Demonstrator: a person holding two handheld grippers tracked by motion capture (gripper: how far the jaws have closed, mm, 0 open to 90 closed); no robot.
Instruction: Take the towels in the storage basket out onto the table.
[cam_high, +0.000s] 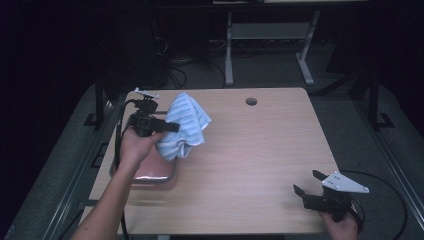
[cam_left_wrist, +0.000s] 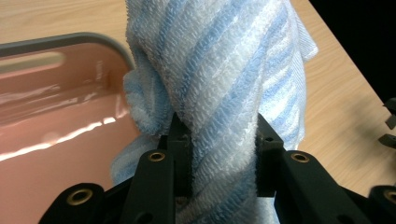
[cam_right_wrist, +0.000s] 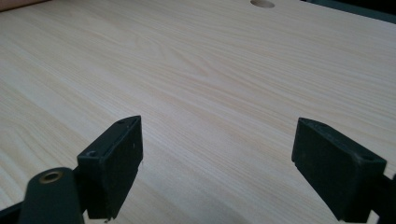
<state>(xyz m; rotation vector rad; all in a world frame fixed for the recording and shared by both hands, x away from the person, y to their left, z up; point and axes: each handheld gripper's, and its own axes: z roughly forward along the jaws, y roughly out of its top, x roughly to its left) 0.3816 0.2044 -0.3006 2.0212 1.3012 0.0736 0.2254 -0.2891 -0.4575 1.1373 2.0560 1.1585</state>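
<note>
A blue-and-white striped towel (cam_high: 184, 126) hangs bunched in the air over the left side of the wooden table (cam_high: 250, 160). My left gripper (cam_high: 170, 126) is shut on it; in the left gripper view both black jaws press into the terry cloth of the towel (cam_left_wrist: 224, 93). Below the towel lies a shiny pink tray (cam_high: 152, 170) with a grey rim, its rim and inside seen again in the left gripper view as the tray (cam_left_wrist: 56, 116). My right gripper (cam_high: 309, 183) rests low at the table's near right corner, jaws wide apart with nothing between them, above bare wood (cam_right_wrist: 210, 93).
A round cable hole (cam_high: 251, 101) sits near the table's far edge, also the hole (cam_right_wrist: 261, 3) at the top of the right gripper view. Beyond the table stand a grey desk frame (cam_high: 270, 40) and cables on a dark floor. Black cables trail from both grippers.
</note>
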